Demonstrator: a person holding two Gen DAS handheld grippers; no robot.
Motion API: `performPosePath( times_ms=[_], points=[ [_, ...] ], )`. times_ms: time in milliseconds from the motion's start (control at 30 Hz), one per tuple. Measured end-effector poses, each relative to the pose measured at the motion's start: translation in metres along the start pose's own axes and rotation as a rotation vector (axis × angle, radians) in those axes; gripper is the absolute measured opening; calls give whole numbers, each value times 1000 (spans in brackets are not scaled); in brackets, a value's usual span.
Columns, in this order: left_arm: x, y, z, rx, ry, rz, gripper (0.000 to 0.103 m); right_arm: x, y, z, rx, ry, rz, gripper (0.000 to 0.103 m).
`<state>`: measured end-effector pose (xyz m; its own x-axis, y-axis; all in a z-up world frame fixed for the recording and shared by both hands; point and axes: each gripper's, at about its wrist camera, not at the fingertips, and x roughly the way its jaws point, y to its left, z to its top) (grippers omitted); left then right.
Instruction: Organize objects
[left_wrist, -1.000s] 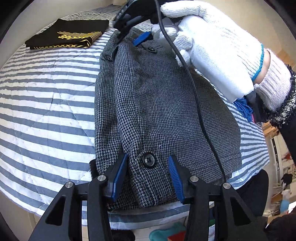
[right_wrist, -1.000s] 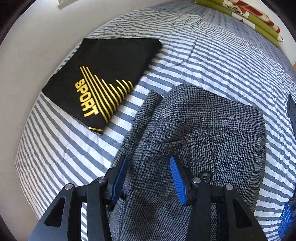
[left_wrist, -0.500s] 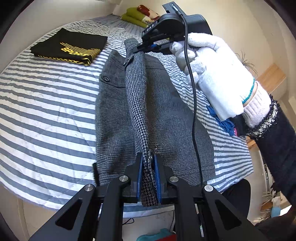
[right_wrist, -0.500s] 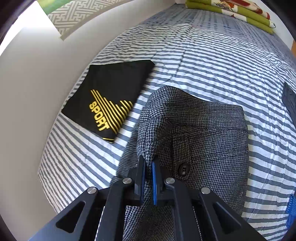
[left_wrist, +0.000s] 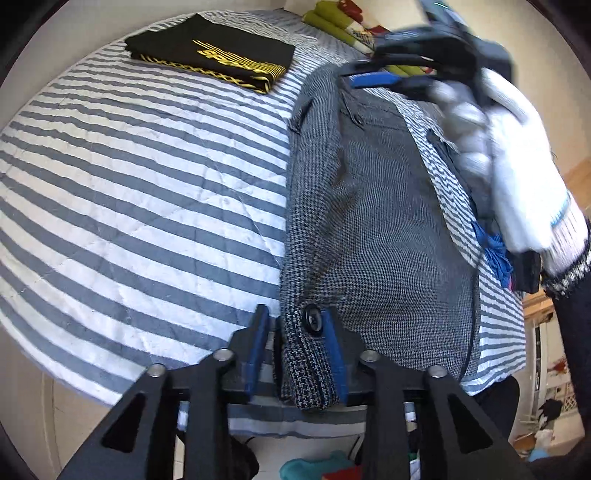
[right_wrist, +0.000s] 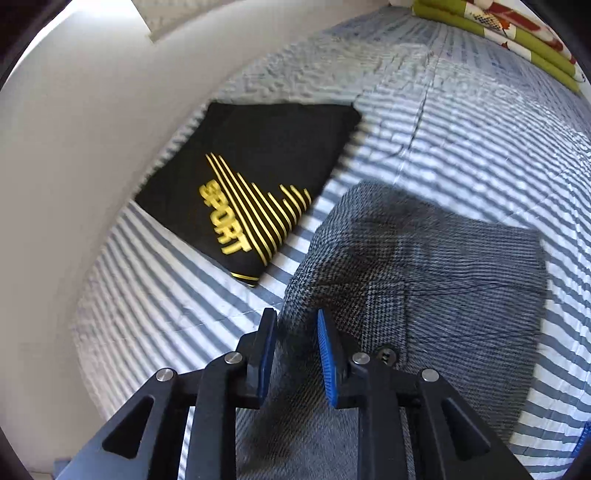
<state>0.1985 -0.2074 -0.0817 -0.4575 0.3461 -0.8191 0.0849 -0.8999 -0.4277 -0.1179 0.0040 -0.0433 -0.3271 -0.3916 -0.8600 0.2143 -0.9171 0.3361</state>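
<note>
A grey houndstooth garment (left_wrist: 373, 221) lies folded lengthwise on the striped bedspread (left_wrist: 147, 177). My left gripper (left_wrist: 295, 347) is open, its blue pads either side of the garment's near folded edge by a black button (left_wrist: 313, 320). My right gripper (right_wrist: 295, 350) is open over the garment's far edge (right_wrist: 424, 273); it shows blurred in the left wrist view (left_wrist: 373, 79), held by a white-gloved hand (left_wrist: 509, 155). A folded black shirt with yellow "SPORT" print (right_wrist: 251, 192) lies beside the garment.
A white wall (right_wrist: 92, 147) borders the bed beside the black shirt. Green patterned bedding (right_wrist: 509, 29) lies at the bed's far end. A dark item with blue fringe (left_wrist: 498, 251) lies right of the garment. The bed's near edge (left_wrist: 110, 391) drops to the floor.
Both grippers were shut on the lifted garment fold half a second ago. They have carried it over to the right, laid it down folded, and opened.
</note>
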Motion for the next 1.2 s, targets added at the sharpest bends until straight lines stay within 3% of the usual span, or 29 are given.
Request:
performPosePath(
  times_ms=[100,267,333,433,500,600,667,733,800,867,933,1200],
  points=[
    [-23,-13,5,36,-71,20,38,-64,-25,-28,-7,-68,49,23],
    [-22,-59,26,169,-94,-36,38,-128,-70,-127,-29,-119,10,23],
    [-4,-71,35,198,-60,-51,38,-127,-82,-172,-2,-99,27,23],
    [31,-72,42,181,11,15,38,-104,-82,-225,10,-39,40,23],
    [52,-59,43,131,71,29,37,-85,-79,-249,-19,8,36,23],
    [50,-45,42,93,79,35,33,-59,-76,-274,-62,103,4,24],
    [31,-43,45,78,47,31,34,-68,-81,-275,-79,87,25,23],
    [13,-43,54,94,6,45,44,-89,-95,-266,-40,24,43,23],
    [1,-43,66,85,-20,37,70,-106,-113,-249,10,-61,28,32],
    [0,-42,83,64,-39,26,77,-113,-130,-234,54,-122,-3,40],
    [7,-44,96,62,-14,0,79,-109,-143,-222,89,-138,11,40],
    [66,-19,139,-42,82,-78,80,-68,-176,-193,146,-47,92,40]
  ],
)
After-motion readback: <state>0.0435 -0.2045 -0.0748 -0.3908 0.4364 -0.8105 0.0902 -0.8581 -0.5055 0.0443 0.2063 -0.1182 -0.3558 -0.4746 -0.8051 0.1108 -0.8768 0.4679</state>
